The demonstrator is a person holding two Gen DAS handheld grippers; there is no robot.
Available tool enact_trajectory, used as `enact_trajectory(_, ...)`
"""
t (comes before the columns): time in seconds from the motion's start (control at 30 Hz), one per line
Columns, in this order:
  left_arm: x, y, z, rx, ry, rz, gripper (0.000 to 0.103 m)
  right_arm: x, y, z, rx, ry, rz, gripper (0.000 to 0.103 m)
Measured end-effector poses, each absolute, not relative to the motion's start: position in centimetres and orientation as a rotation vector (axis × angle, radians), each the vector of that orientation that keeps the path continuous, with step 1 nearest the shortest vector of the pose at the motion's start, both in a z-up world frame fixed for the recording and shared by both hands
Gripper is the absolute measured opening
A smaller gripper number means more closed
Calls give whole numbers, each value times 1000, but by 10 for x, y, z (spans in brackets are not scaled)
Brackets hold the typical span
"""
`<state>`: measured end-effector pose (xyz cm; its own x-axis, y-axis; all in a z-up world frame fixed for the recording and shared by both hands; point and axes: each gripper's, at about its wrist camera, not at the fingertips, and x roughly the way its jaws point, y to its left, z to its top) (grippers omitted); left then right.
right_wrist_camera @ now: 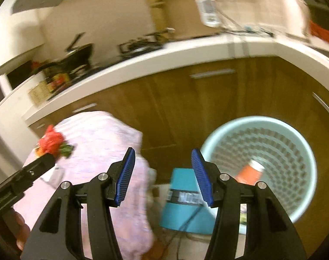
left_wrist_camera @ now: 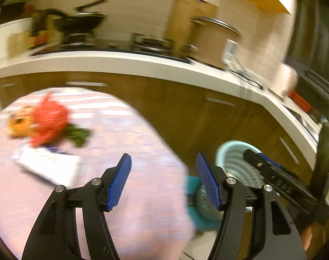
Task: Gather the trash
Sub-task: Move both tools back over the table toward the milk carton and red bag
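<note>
Both my grippers, left (left_wrist_camera: pixel 164 181) and right (right_wrist_camera: pixel 163 176), hang spread and empty; next, the red wrapper (left_wrist_camera: pixel 48 122) near the table's (left_wrist_camera: pixel 142 195) far edge, bound for the basket (right_wrist_camera: pixel 259 164)

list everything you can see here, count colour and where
waste basket: 1, pale mint, on the floor by the cabinets
cup: 1, orange with a white rim, lying inside the waste basket
crumpled trash: 1 blurred clump, red, orange and green, on the pink cloth
white packet: 1, on the pink cloth just below the crumpled trash
pink cloth: 1, covers a raised surface left of the waste basket
teal box: 1, between the pink cloth and the waste basket
counter: 1, white top over brown cabinets, blurred pans and a large lidded pot on it
left gripper: fingers blue, open, empty
right gripper: fingers blue, open, empty
</note>
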<state>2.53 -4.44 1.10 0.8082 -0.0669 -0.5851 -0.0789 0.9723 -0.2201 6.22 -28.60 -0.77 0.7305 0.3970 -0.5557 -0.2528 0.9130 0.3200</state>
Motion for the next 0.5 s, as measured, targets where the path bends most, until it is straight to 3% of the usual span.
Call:
enact_trajectory(0.23, 5, 38, -9, -270, 652, 272, 64, 68, -186, -11, 151, 684, 510, 51)
enact_trajectory(0.5, 11, 54, -46, -211, 756, 334, 68, 69, -129, -37, 95, 760, 576, 51)
